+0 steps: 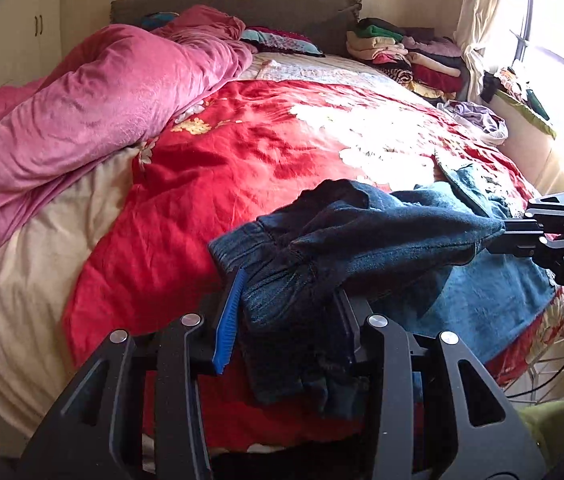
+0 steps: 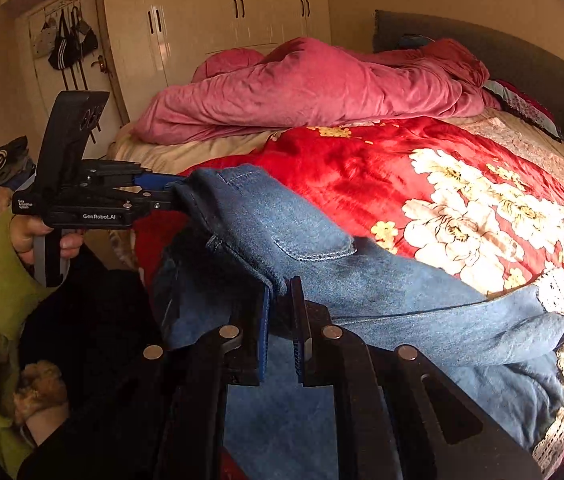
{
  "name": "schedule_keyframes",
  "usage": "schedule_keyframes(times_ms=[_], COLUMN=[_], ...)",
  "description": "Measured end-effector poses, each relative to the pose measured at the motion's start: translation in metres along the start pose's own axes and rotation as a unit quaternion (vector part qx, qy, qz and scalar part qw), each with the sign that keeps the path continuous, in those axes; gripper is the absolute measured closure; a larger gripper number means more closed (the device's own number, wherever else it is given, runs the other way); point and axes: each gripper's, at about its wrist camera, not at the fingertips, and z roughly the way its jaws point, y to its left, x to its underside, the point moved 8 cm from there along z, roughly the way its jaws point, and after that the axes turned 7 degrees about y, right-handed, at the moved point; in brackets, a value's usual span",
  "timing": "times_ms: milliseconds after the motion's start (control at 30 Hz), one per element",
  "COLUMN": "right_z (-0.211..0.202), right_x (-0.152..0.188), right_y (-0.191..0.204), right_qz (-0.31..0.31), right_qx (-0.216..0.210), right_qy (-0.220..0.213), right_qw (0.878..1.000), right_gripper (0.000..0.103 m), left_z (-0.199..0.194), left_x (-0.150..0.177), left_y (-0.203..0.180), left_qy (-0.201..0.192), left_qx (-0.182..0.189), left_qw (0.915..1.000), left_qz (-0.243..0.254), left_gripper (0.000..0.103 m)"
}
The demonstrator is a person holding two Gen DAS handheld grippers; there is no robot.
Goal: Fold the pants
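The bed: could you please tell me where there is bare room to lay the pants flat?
The red floral blanket is bare between the pink duvet and the jeans, which both tools hold: left tool, right tool. The cream sheet below the duvet is free too. It is crowded by the clothes stack near the window.

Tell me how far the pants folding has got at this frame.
Early stage. Done: both grippers have gripped the jeans at the waist end. In hand: the left gripper and right gripper hold the denim lifted above the red bedspread, legs trailing on it. Left: no neat fold shows; the jeans still need laying flat and folding.
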Motion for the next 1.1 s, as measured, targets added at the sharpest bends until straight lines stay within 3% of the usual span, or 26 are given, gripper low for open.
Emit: schedule_keyframes(times_ms=[400, 700, 933, 1100], right_z=[0.013, 0.044, 0.041, 0.039], right_x=[0.042, 0.064, 0.067, 0.067], right_y=[0.041, 0.046, 0.049, 0.056], right_qz=[-0.004, 0.012, 0.011, 0.004], right_qx=[-0.033, -0.038, -0.043, -0.047], right_qy=[0.045, 0.092, 0.086, 0.087], right_qw=[0.998, 0.995, 0.995, 0.995], right_gripper=[0.094, 0.093, 0.093, 0.093], left_z=[0.006, -0.003, -0.046, -0.022], left_x=[0.040, 0.066, 0.040, 0.017], left_y=[0.001, 0.015, 0.008, -0.025], left_qy=[0.041, 0.072, 0.017, 0.028], left_qx=[-0.012, -0.020, -0.021, 0.006], left_qw=[0.9991, 0.9963, 0.9990, 0.9995], left_qz=[-0.010, -0.044, -0.036, -0.014], left_gripper=[0.068, 0.061, 0.060, 0.060])
